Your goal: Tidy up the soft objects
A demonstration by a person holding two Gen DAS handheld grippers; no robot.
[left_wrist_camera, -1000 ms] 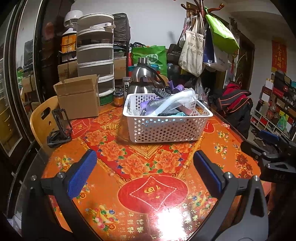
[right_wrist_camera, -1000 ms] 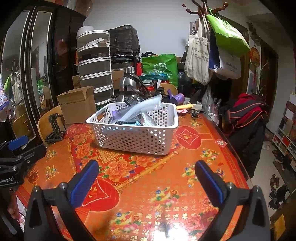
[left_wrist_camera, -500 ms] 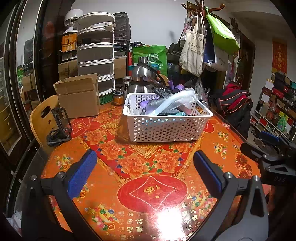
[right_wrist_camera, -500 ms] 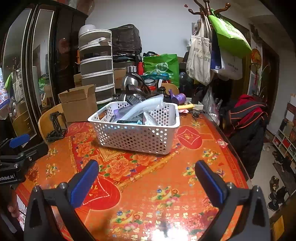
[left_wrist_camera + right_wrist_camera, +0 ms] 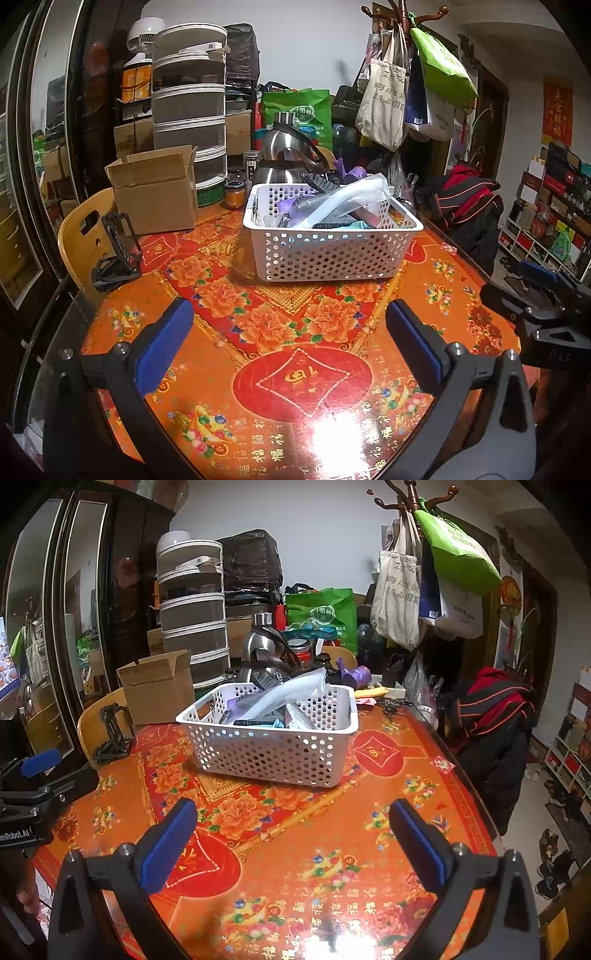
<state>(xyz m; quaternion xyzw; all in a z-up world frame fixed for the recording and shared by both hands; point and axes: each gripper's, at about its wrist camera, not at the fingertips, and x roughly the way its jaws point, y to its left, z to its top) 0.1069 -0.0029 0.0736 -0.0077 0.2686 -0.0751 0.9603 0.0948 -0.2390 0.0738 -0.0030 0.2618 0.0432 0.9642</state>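
Observation:
A white perforated basket (image 5: 328, 254) stands mid-table on the orange floral tablecloth (image 5: 288, 332); it also shows in the right wrist view (image 5: 273, 753). It holds a clear plastic-wrapped bundle (image 5: 343, 201), purple and dark soft items. My left gripper (image 5: 288, 332) is open and empty, low over the near table. My right gripper (image 5: 291, 823) is open and empty, short of the basket. Each gripper shows at the edge of the other's view: the right one (image 5: 535, 295), the left one (image 5: 37, 782).
A cardboard box (image 5: 155, 192), a black phone stand (image 5: 116, 251), a steel kettle (image 5: 284, 158) and jars stand behind and left of the basket. A wooden chair (image 5: 83, 236) sits at the left edge. Bags hang on a coat rack (image 5: 402, 92). A jacket-draped chair (image 5: 495, 716) is right.
Both grippers have crept slightly toward the basket; both stay open. Nothing on the table has moved.

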